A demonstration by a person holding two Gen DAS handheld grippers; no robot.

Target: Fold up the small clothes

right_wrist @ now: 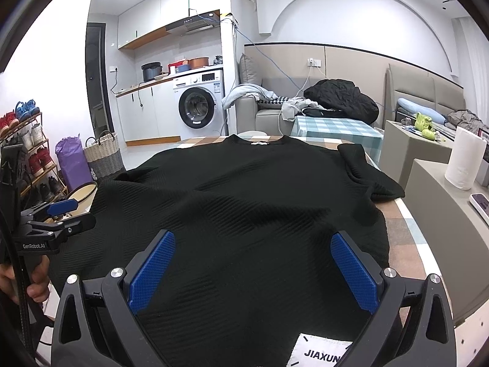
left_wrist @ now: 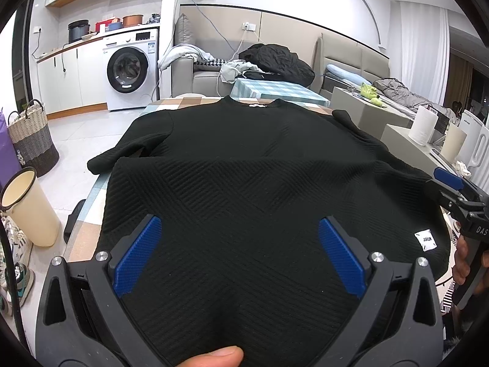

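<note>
Black sweater [left_wrist: 244,177] lies spread flat, collar away, on a table with a checked cloth [right_wrist: 400,223]. Going left to right across the room: a shoe rack [right_wrist: 27,153], a woven basket [right_wrist: 102,156], a washing machine [right_wrist: 198,104], a sofa [right_wrist: 272,113] piled with clothes, probably a bed beyond, and a paper towel roll [right_wrist: 464,159]. The left gripper [left_wrist: 240,255] and right gripper [right_wrist: 253,270] both hover spread wide over the near hem.

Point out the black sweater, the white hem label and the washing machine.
black sweater [left_wrist: 244,165]: left wrist view, middle of its body.
white hem label [right_wrist: 321,354]: right wrist view, printed face.
washing machine [left_wrist: 130,70]: left wrist view, round door.
</note>
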